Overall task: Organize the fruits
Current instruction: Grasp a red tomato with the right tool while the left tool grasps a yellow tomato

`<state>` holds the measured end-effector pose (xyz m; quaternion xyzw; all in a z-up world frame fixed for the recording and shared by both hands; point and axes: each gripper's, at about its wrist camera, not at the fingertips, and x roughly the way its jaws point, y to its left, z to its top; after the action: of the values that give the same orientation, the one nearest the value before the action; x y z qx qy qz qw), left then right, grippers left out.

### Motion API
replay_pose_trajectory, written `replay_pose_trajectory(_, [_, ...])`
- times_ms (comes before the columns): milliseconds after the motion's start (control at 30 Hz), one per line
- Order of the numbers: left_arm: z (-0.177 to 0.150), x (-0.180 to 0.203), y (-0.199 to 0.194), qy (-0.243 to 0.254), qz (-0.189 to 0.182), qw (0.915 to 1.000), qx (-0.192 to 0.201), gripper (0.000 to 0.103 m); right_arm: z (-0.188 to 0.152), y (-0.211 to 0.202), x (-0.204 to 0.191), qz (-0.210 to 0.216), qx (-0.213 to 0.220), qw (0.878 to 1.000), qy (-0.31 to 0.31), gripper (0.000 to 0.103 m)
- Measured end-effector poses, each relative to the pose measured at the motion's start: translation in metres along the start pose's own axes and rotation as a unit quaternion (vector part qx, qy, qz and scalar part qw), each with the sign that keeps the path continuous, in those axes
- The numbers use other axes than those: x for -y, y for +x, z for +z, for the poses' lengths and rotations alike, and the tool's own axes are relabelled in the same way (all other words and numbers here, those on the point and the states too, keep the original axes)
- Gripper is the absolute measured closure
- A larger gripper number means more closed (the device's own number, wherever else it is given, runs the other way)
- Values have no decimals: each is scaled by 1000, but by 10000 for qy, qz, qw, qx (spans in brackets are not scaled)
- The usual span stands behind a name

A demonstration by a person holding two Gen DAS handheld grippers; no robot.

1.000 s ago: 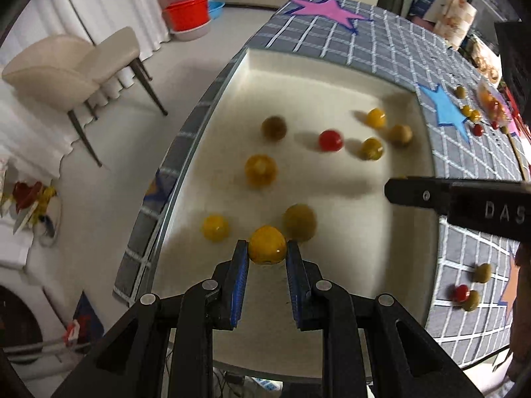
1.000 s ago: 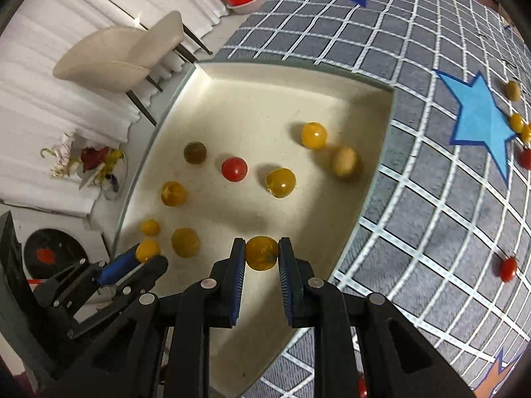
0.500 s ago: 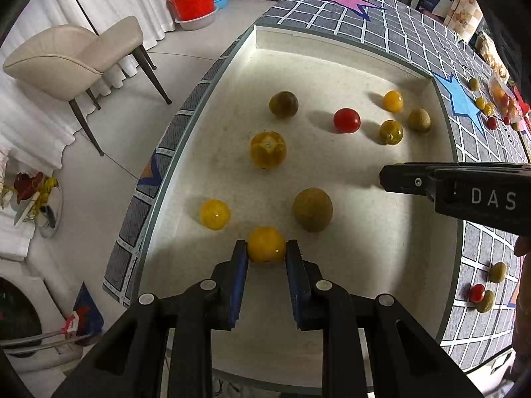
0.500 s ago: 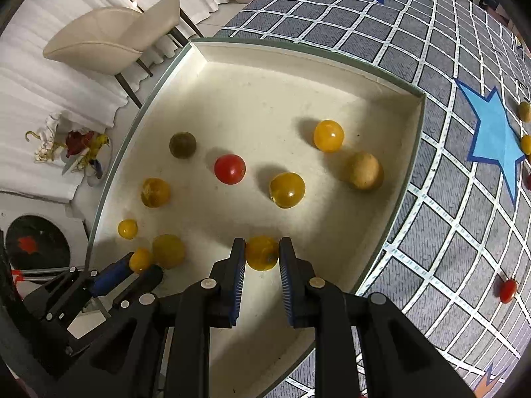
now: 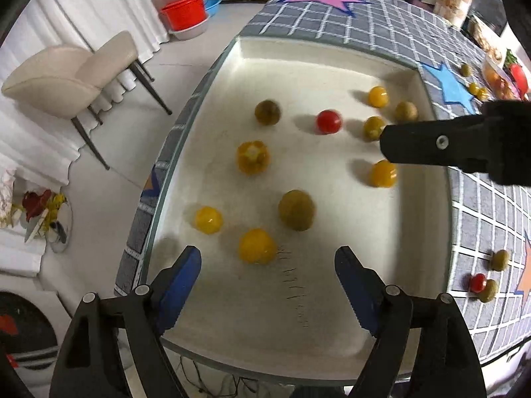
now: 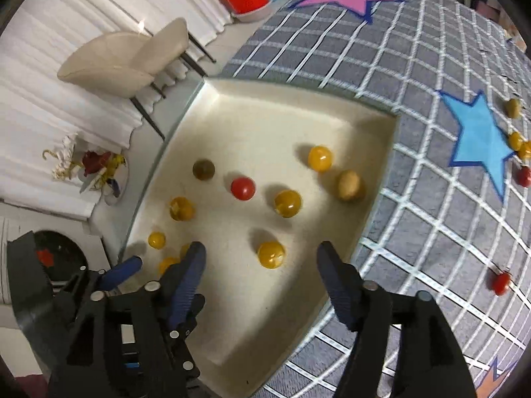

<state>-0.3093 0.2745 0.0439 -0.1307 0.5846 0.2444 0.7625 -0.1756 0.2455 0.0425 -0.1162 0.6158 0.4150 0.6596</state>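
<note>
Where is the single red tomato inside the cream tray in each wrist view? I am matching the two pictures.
Left wrist: red tomato lies in the tray's far half, right of centre.
Right wrist: red tomato lies near the tray's middle, above the open fingers.
Shared landmark: the blue star on the cloth.

Right gripper (image 5: 431,146) partly covers one yellowish tomato (image 5: 373,128); left finger (image 6: 186,278) hides another tomato (image 6: 185,250).

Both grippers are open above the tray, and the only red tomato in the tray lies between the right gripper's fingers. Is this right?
Not quite. In the right wrist view a yellow tomato lies between the right gripper's fingers. The red tomato sits farther in the tray. The left gripper is open too.
</note>
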Motion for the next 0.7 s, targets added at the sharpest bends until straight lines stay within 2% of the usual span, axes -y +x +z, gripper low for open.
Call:
replay_pose_trajectory(200, [12, 30, -18, 415, -115, 9989, 199, 19, -21, -40, 42, -305, 249, 9981, 472, 28])
replay_pose_trajectory(433, [22, 78, -40, 916, -454, 9938, 430, 19, -66, -79, 126, -955, 257, 9864, 1313, 28])
replay_pose_trajectory(533, [21, 103, -45, 1130, -658, 9904, 450, 19, -81, -88, 158, -1085, 222, 9810, 1596, 28])
replay_pose_trajectory(700, [9, 152, -45, 1525, -938, 9833, 330, 19, -85, -92, 183, -1145, 178, 9790, 1676, 28])
